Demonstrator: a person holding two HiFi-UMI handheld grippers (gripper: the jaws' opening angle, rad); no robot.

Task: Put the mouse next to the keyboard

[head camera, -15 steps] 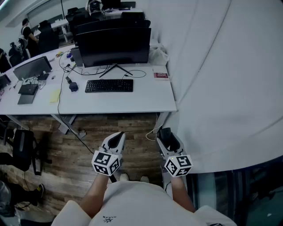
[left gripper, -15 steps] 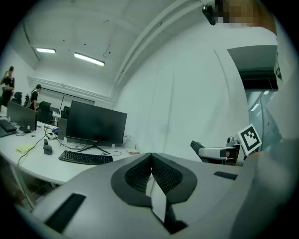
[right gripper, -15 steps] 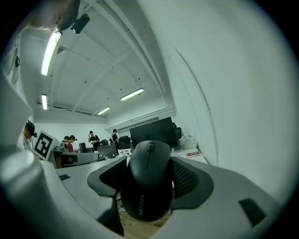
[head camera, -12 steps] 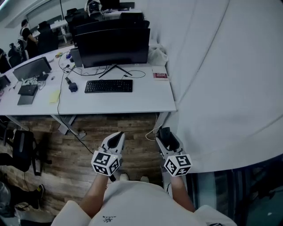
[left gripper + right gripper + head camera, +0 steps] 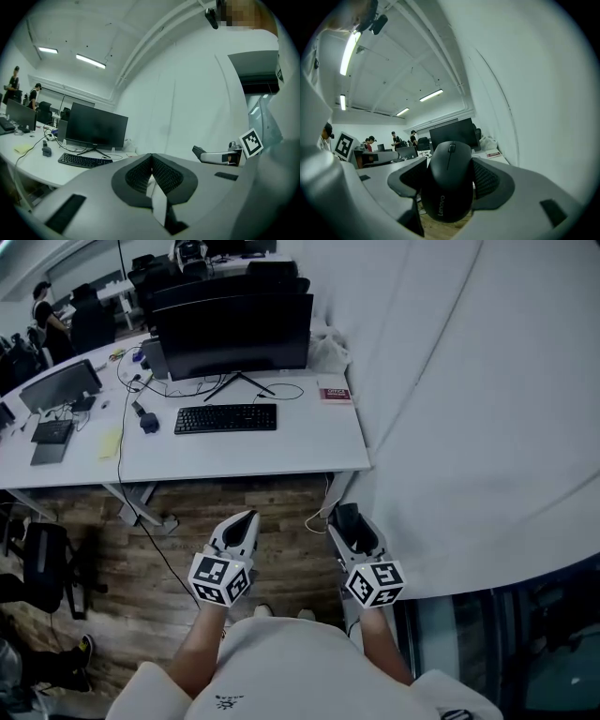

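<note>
Head view: the black plastic computer mouse [image 5: 356, 529] is nearly swallowed between the right gripper [image 5: 347, 514] jaws, only a dark sliver showing. In the right gripper view it covers the foot of the wide black monitor [image 5: 452, 132]. Small dark object [image 5: 148, 422] left of the black keyboard [image 5: 226, 418]: too small to tell. Red-and-white booklet [image 5: 335, 394], print unreadable. Pale neighbouring desk [image 5: 84, 460] runs off the left edge.

Mouse [image 5: 449, 183] and keyboard [image 5: 226, 418] are black, desk [image 5: 281, 454] white, floor [image 5: 272, 514] brown wood-grain.

Dim ceiling-tube light [image 5: 349, 51], fisheye-bent edges
</note>
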